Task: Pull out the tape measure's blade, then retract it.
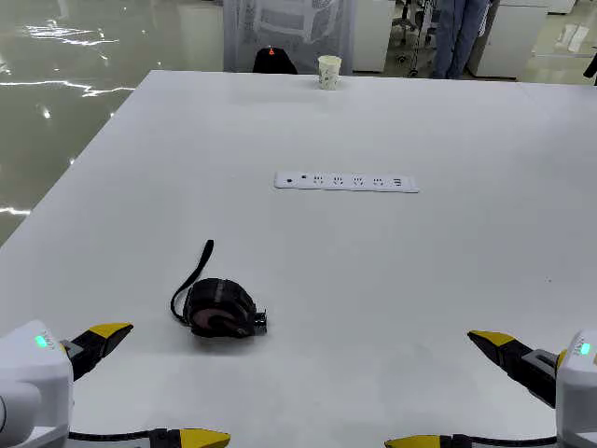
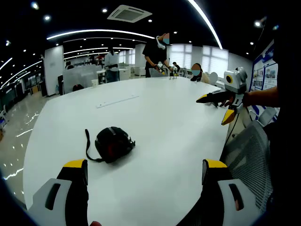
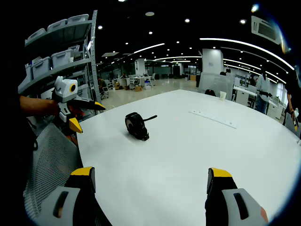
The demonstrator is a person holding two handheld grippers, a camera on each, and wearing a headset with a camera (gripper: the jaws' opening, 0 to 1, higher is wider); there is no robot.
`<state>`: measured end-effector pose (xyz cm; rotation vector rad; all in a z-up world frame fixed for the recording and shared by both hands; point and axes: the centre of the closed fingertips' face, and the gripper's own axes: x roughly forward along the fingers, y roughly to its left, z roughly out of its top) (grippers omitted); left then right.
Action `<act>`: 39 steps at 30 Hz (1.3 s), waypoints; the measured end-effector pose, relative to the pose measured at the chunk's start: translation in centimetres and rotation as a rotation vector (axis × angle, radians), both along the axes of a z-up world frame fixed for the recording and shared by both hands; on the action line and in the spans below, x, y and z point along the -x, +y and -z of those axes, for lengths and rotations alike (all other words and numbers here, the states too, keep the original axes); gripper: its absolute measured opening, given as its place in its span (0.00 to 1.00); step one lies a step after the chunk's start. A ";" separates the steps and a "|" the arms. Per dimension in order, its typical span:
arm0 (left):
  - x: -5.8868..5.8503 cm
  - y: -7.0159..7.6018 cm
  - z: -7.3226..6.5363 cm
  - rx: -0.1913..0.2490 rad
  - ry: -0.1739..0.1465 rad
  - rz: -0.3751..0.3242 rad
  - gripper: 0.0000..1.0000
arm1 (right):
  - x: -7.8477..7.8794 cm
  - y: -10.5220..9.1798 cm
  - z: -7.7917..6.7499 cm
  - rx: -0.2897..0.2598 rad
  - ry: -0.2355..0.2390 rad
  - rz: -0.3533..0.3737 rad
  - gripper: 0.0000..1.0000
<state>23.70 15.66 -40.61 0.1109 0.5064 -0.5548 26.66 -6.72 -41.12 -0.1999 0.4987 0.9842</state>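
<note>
Left claw: jaws wide apart, empty.
Right claw: jaws wide apart, empty.
Tape measure: rests on the tabletop, nearer the left claw, blade in.
Handling: probably dense, hard-cased, smooth; clamp the body, pinch the blade hook.
Strap: limp, poor hold.

White table w/ power strip lying flat near centre. Paper cup upright at far edge; black chair back just beyond. Shelving w/ storage bins in bkgd. Mesh chair beside table.
</note>
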 end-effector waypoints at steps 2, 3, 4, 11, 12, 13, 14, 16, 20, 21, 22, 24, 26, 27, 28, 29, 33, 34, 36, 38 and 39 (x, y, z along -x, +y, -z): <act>0.0 0.0 0.0 -0.001 0.000 0.000 0.99 | 0.0 0.0 0.0 0.001 -0.002 0.000 0.99; 0.0 0.0 0.0 -0.001 0.000 0.000 0.99 | 0.0 0.0 0.0 0.002 0.000 -0.001 0.98; 0.0 0.0 0.0 -0.001 0.001 0.001 0.99 | 0.0 0.0 0.0 0.001 -0.001 -0.001 0.99; 0.0 0.0 0.0 -0.003 0.000 0.001 0.99 | 0.1 0.0 0.0 0.002 0.004 -0.008 0.98; 0.0 0.0 0.0 -0.003 -0.001 0.001 0.99 | 0.1 0.1 0.0 0.002 0.003 -0.009 0.98; 0.0 0.0 0.0 -0.003 0.000 0.000 0.99 | 0.1 0.1 0.0 0.002 0.003 -0.010 0.98; 0.0 0.1 0.0 -0.003 0.000 0.000 0.99 | 0.2 0.1 0.0 0.001 0.004 -0.011 0.98; 0.0 0.1 0.0 -0.003 0.000 0.000 0.99 | 0.2 0.1 0.0 -0.001 0.002 -0.012 0.99; 0.0 0.1 0.0 -0.003 0.000 -0.001 0.99 | 0.1 0.1 0.0 -0.001 0.001 -0.012 0.99; -0.1 0.1 0.0 -0.003 0.000 -0.001 0.99 | 0.1 0.1 0.0 -0.002 0.001 -0.013 0.99; -0.1 0.1 0.0 -0.004 0.000 -0.001 0.99 | 0.1 0.1 0.0 -0.002 0.002 -0.013 0.99; -0.1 0.1 0.0 -0.006 -0.001 -0.001 0.99 | 0.1 0.1 0.0 -0.001 0.002 -0.016 0.99; -0.1 0.1 -0.1 -0.006 -0.001 -0.001 0.99 | 0.1 0.1 0.0 0.000 0.002 -0.018 0.99; -0.1 0.2 -0.1 -0.006 -0.001 -0.001 0.99 | 0.1 0.1 0.0 0.001 0.003 -0.019 0.99; -0.1 0.2 -0.1 -0.007 -0.001 -0.001 0.99 | 0.1 0.1 0.0 0.001 0.002 -0.021 0.99; -0.1 0.2 -0.1 -0.006 -0.001 -0.001 0.99 | 0.1 0.1 0.0 0.001 0.003 -0.022 0.99; -0.2 0.2 -0.1 -0.010 0.003 0.002 0.99 | 0.0 0.1 0.1 0.007 0.004 -0.030 0.98; -0.2 0.2 -0.1 -0.010 0.002 0.004 0.99 | 0.0 0.1 0.1 0.009 0.004 -0.032 0.98; -0.3 0.2 0.0 -0.012 0.005 0.006 0.99 | -0.1 0.1 0.1 0.011 0.005 -0.036 0.98; -0.3 0.3 0.0 -0.015 0.005 0.009 0.99 | -0.2 0.1 0.1 0.015 0.002 -0.040 0.98; -0.4 0.3 0.0 -0.015 0.006 0.010 0.99 | -0.2 0.1 0.1 0.015 0.003 -0.043 0.98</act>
